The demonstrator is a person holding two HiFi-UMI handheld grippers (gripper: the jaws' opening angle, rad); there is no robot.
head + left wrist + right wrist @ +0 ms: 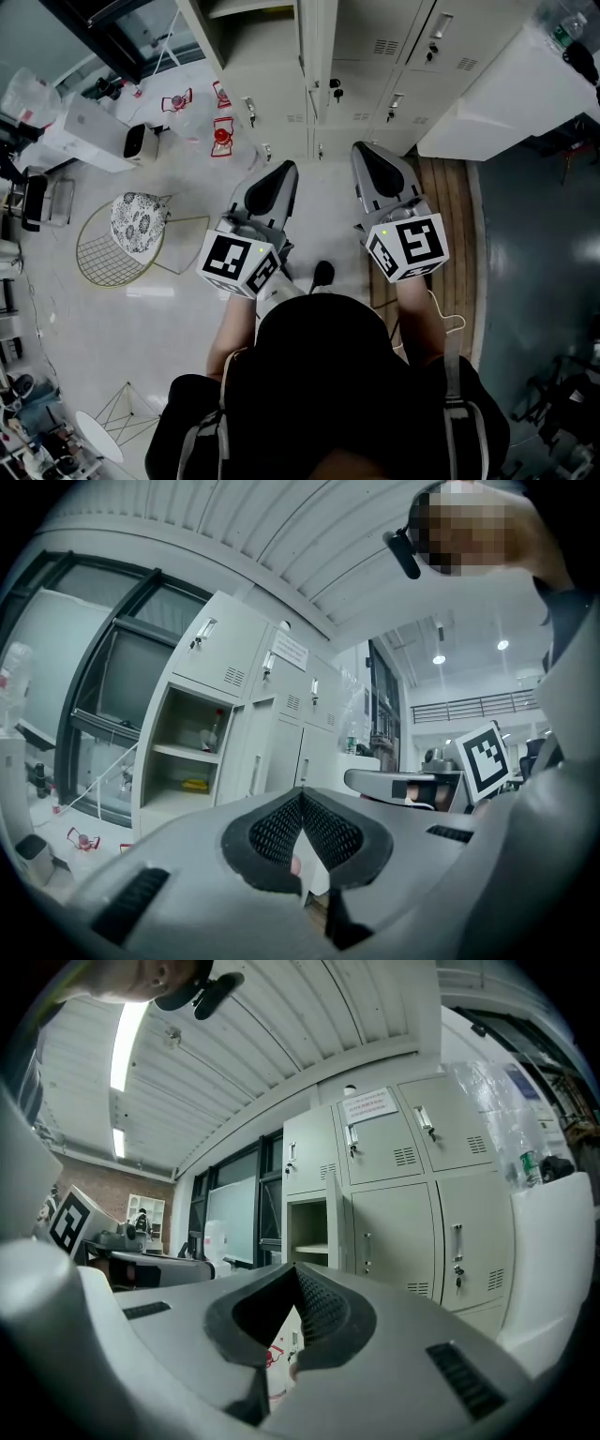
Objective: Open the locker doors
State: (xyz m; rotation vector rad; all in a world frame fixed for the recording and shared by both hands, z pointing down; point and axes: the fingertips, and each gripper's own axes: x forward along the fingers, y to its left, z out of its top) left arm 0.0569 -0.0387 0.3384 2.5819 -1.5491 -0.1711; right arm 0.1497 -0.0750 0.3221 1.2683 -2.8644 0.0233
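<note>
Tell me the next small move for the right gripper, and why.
Probably open the right gripper: its jaws are shut and empty, and the closed locker door ahead, not yet reached, has a handle they would need to close around. One compartment beside it already stands open.

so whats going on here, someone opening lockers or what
A person stands facing a bank of pale lockers with a gripper in each hand. The left gripper and the right gripper both have their jaws together on nothing, held level short of the doors. One open compartment with shelves shows; the closed doors beside it are untouched.
</note>
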